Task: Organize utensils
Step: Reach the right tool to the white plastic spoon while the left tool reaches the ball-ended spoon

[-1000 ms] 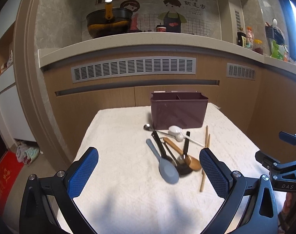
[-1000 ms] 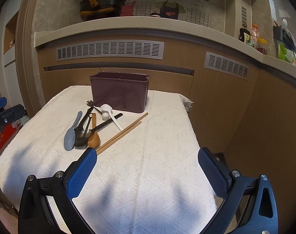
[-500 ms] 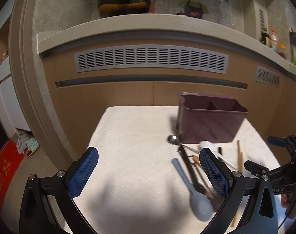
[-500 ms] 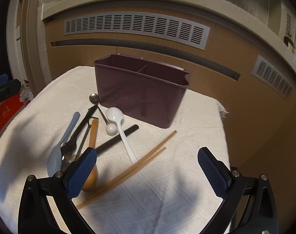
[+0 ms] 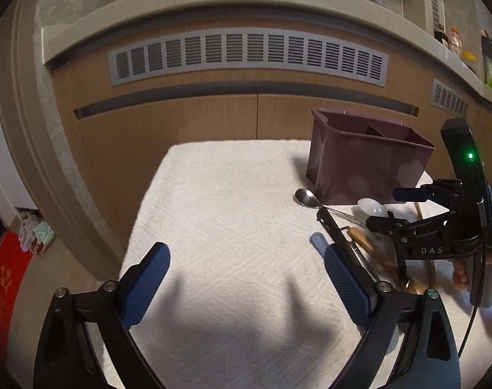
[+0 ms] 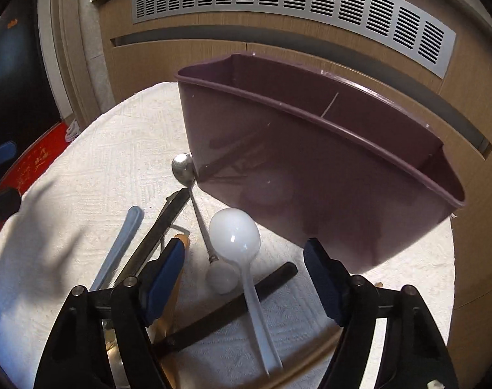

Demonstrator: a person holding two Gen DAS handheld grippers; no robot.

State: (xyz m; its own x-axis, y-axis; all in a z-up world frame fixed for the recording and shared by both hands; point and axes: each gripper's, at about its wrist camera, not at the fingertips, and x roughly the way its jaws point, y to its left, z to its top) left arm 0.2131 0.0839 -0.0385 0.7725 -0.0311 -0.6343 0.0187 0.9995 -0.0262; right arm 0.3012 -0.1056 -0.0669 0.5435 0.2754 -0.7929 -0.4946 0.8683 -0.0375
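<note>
The right gripper point(image 6: 242, 278), released, is straddling the white spoon point(image 6: 242, 249), whose handle is running back between its fingers, bowl just before the purple caddy point(image 6: 327, 175) near the desk's far edge; the left gripper point(image 5: 246, 285), released, is hovering farther off.

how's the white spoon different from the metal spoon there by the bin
The white spoon has a big, round, translucent plastic bowl and a flat handle; the metal spoon has a small shiny bowl and a thin wire-like handle. The metal one's bowl lies against the bin; the white one's lies farther out. Both lie flat on the cloth.
</note>
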